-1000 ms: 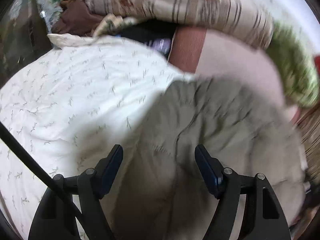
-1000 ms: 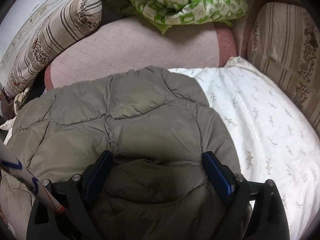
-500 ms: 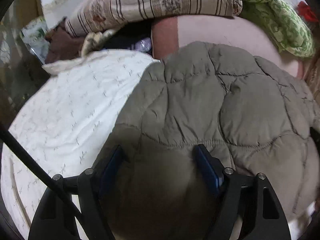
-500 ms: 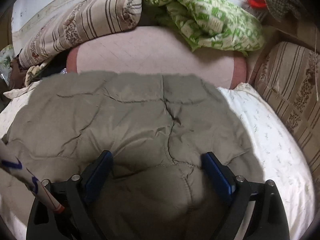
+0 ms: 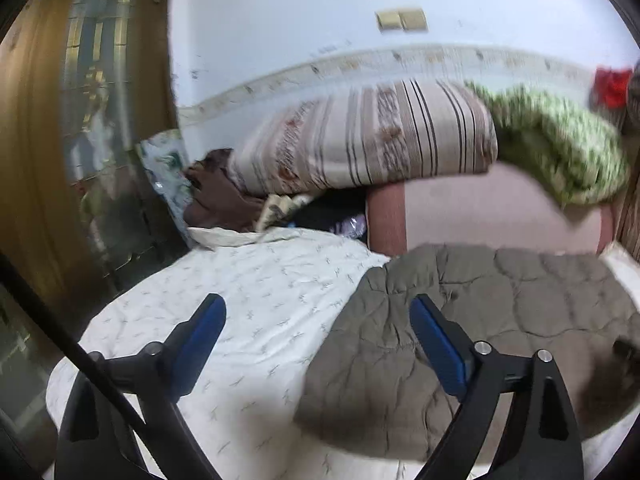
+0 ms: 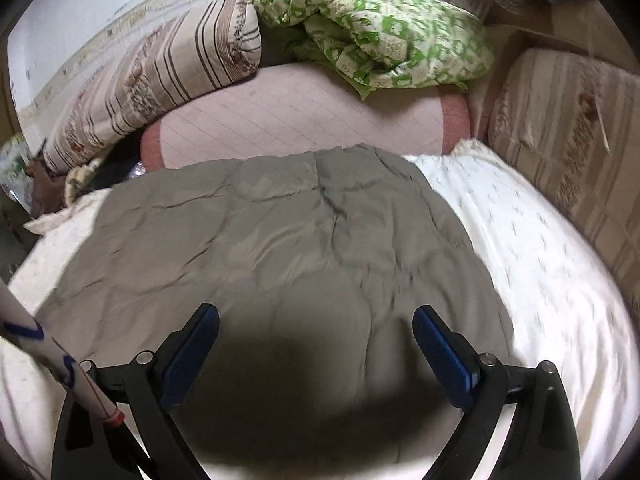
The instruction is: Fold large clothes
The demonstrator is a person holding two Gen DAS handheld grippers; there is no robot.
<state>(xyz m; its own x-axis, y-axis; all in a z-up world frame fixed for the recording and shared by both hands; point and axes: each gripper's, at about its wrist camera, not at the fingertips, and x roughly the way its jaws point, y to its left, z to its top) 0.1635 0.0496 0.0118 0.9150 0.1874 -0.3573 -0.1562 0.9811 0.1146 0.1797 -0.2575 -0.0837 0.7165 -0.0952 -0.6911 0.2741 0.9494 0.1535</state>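
A white bedspread [image 6: 520, 240] with a small sprig print covers the bed. On it lies the olive quilted jacket [image 6: 280, 240], spread flat across the middle, its far edge touching the pink cushion [image 6: 300, 120] at the head. On that cushion rest a striped pillow [image 6: 160, 68] toward the left corner and a green patterned blanket [image 6: 380, 32] toward the right. The left gripper [image 5: 318, 320] hovers over the jacket's left edge, fingers spread, gripping nothing. The right gripper [image 6: 316, 328] hangs above the jacket's near part, fingers likewise spread.
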